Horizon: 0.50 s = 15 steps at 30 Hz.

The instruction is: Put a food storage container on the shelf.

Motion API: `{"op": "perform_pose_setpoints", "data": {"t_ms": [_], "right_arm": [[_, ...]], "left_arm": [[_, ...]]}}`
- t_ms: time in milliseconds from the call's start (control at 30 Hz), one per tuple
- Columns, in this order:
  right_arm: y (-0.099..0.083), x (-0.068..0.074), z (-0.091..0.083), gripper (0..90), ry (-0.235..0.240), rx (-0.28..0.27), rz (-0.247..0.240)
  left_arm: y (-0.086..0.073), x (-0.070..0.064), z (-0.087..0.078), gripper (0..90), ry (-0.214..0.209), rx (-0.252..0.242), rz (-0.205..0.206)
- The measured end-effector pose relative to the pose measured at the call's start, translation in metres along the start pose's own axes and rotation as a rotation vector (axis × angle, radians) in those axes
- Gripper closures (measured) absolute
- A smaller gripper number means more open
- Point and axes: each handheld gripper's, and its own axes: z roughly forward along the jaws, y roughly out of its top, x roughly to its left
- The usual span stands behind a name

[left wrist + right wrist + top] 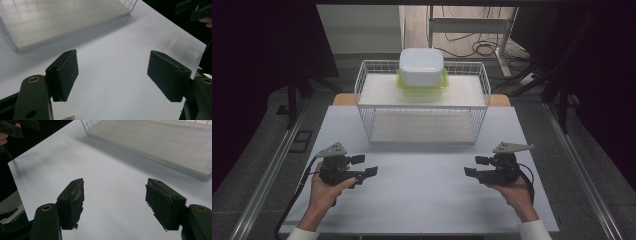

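A white wire rack (422,107) with two shelves stands at the far middle of the white table (422,195). On its top shelf rests a white food container with a green-edged lid (422,67). My left gripper (364,165) is held low over the table's near left, open, nothing between its jaws. My right gripper (476,166) mirrors it at the near right, open and empty too. In the left gripper view the pads (63,75) frame bare table, with the rack's lower shelf (57,20) beyond. The right gripper view has its pads (163,203) apart above the table, with the lower shelf (160,142) ahead.
Dark floor and metal rails run along both sides of the table. Desk legs and cables lie on the floor behind the rack. Each gripper view catches the other hand's gripper in a top corner (195,8) (15,127).
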Motion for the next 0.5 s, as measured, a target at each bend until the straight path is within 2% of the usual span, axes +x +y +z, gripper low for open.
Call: {"op": "perform_pose_setpoints", "data": {"t_ms": [100,500], "right_arm": [[-0.005,0.0,-0.001,30.7,-0.014,0.012,-0.003],[-0.016,-0.003,0.005,30.7,-0.053,0.04,-0.017]], "left_arm": [[-0.006,-0.001,0.003,24.0,0.025,0.027,0.015],[-0.007,-0.003,0.002,23.8,0.04,0.022,0.028]]}}
